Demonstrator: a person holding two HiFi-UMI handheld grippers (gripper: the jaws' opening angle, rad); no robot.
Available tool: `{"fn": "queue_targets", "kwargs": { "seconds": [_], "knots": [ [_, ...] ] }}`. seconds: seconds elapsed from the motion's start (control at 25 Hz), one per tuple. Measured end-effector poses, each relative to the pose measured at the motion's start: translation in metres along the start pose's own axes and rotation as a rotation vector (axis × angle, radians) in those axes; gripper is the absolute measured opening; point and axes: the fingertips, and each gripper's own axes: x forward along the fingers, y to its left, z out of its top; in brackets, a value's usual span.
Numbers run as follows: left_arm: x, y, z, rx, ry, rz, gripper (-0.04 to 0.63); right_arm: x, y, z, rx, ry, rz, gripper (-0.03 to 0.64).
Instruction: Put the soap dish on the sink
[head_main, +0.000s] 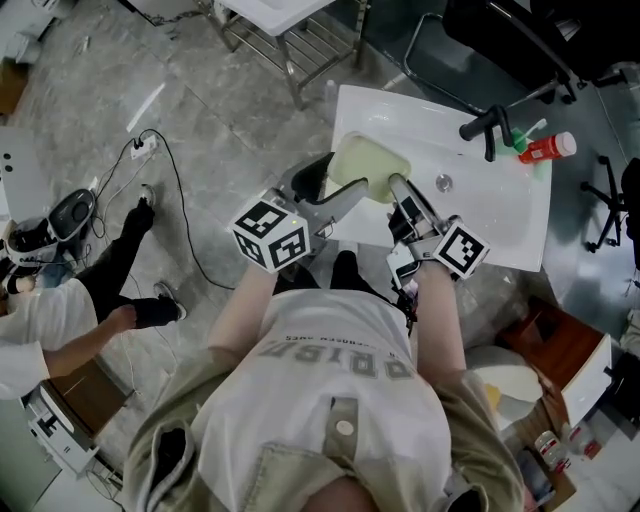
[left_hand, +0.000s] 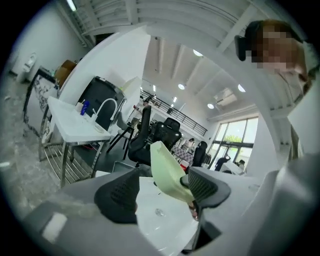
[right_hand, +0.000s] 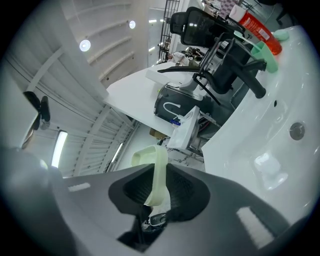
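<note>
White sink (head_main: 500, 215) stands on a grey floor. The left tool (left_hand: 161, 192) is spread, with the soap dish (left_hand: 167, 170) just beside one jaw. The right tool (right_hand: 157, 192) pinches the dish's rim and holds it over the basin. Setting it down and letting go are, I think, still left.

Pale green soap dish (head_main: 368, 163), shallow with rounded corners. It is tipped steeply on edge, one rim pinched between the jaws of the right gripper (head_main: 397, 188). It sits over the near left corner of the sink (head_main: 520, 235), a white rectangular basin.
</note>
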Motion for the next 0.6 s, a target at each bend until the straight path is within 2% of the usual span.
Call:
{"fn": "queue_targets", "kwargs": {
  "seconds": [0.2, 0.4, 0.6],
  "knots": [
    [0.001, 0.009, 0.003, 0.230, 0.090, -0.001, 0.333, 0.002, -0.010, 0.012, -0.032, 0.028, -0.012, 0.066],
    [0.008, 0.009, 0.002, 0.415, 0.185, -0.048, 0.333, 0.008, -0.016, 0.013, -0.056, 0.093, -0.015, 0.066],
    [0.013, 0.008, -0.018, 0.601, 0.315, -0.105, 0.333, 0.011, -0.023, 0.012, -0.061, 0.134, -0.028, 0.066]
  ]
}}
